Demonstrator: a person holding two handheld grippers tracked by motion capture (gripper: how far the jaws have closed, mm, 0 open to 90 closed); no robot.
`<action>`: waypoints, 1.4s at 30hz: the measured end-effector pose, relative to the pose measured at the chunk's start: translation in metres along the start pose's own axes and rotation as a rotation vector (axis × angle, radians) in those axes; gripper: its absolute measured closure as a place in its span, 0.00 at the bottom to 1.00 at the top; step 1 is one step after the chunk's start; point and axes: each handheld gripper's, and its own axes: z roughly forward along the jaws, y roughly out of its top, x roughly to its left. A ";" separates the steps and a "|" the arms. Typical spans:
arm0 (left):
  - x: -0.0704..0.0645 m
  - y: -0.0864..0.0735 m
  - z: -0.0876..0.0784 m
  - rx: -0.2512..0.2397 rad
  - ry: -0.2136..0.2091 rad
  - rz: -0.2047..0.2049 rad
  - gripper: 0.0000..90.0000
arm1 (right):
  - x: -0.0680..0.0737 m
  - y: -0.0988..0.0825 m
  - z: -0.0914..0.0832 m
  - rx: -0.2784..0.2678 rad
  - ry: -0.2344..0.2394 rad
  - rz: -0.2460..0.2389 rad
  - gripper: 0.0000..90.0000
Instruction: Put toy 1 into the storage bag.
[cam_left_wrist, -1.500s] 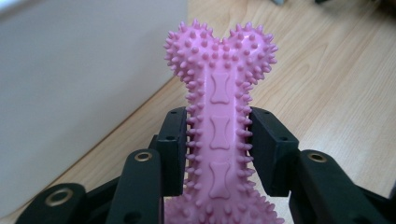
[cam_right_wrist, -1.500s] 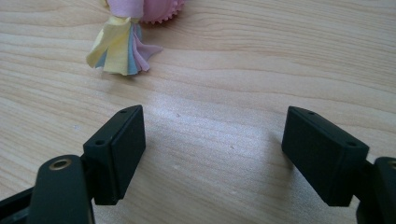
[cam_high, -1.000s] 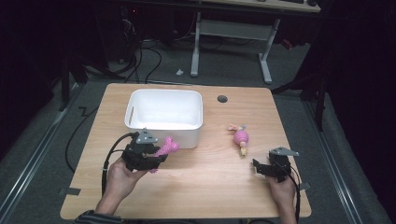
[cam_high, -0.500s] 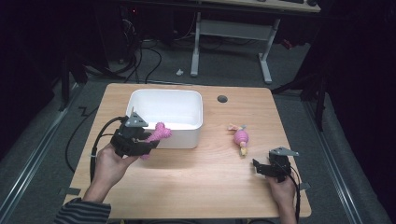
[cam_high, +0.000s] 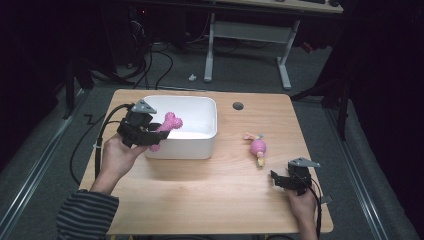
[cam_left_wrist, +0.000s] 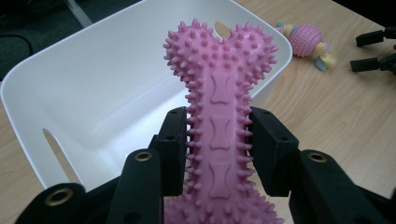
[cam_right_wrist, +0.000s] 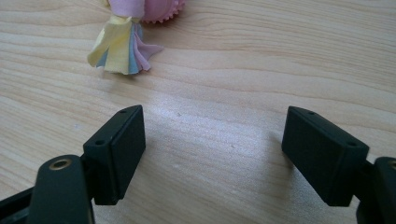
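Bone toy (cam_left_wrist: 219, 135), pink and spiky, sat clamped in the left claw (cam_high: 150, 135) just before the white tub (cam_high: 202, 150); right claw (cam_right_wrist: 212, 154) gaped empty over the worktop (cam_high: 220, 195).

Black left gripper (cam_high: 148, 136), grey triangular plate, black cable; striped sleeve (cam_high: 86, 214); right gripper (cam_high: 280, 180) alike.

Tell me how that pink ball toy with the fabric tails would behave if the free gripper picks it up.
The ball toy looks round and nubbed, so a nudge would probably roll it before the pads bite. Its fabric tails lie limp on the table; they would likely dangle. It seems small and probably light for the open right gripper.
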 end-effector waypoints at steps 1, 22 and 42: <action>0.002 0.002 0.002 0.005 0.002 0.001 0.66 | 0.000 0.000 0.000 0.000 0.000 0.000 0.24; 0.026 0.013 0.037 0.049 0.040 -0.024 0.65 | 0.000 0.000 0.000 0.000 -0.001 0.001 0.24; 0.032 0.024 0.069 0.068 0.068 0.002 0.65 | 0.000 0.000 0.000 0.000 -0.002 0.002 0.24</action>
